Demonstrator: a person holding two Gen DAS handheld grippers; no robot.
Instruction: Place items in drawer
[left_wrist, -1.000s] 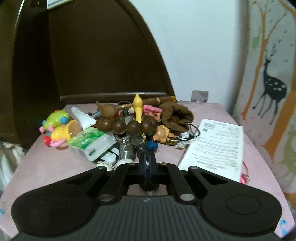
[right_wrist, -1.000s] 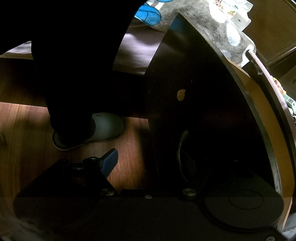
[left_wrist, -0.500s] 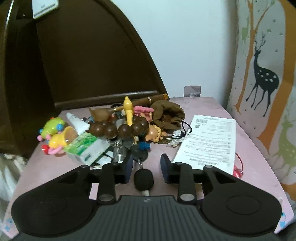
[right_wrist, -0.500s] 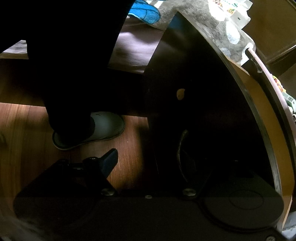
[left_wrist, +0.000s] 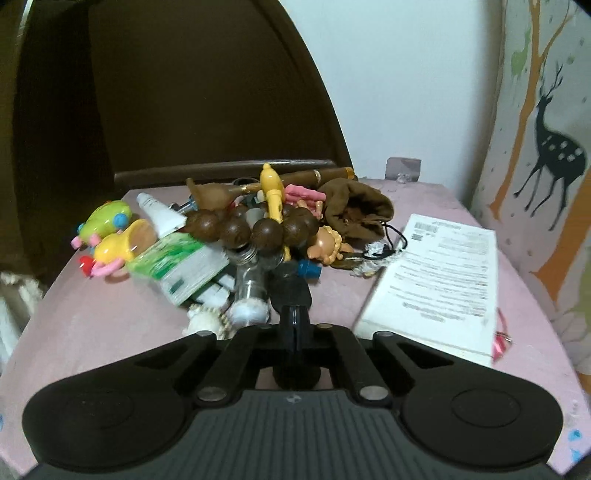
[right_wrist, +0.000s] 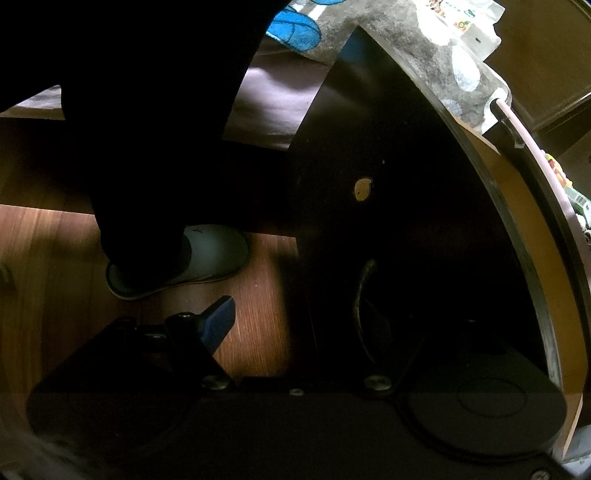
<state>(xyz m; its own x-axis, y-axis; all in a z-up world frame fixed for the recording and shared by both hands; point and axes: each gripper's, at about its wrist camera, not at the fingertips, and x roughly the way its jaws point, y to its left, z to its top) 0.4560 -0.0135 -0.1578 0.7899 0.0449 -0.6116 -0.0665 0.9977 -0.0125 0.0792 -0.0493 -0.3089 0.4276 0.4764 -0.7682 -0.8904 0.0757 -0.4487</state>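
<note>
A heap of small items lies on the pink tabletop (left_wrist: 92, 325): brown bead string (left_wrist: 255, 229), yellow toys (left_wrist: 110, 236), green packet (left_wrist: 181, 266), white tube (left_wrist: 159, 214), brown pouch (left_wrist: 354, 214), small glass bottle (left_wrist: 251, 291). My left gripper (left_wrist: 293, 317) is shut, its fingers together right at the near edge of the heap by a black object (left_wrist: 291, 291); whether it grips that object I cannot tell. My right gripper (right_wrist: 295, 321) is open beside the dark drawer front (right_wrist: 388, 221), one blue fingertip (right_wrist: 219, 321) left of it, near the curved handle (right_wrist: 364, 295).
A white printed booklet (left_wrist: 436, 280) lies right of the heap. A dark headboard (left_wrist: 184, 92) stands behind the table, a deer-patterned curtain (left_wrist: 546, 129) to the right. In the right wrist view a slippered foot (right_wrist: 184, 258) stands on the wooden floor (right_wrist: 44, 251).
My left gripper opened half a second ago with a black round object between its fingers, then closed again and moved closer to the heap. The right gripper has barely moved.
</note>
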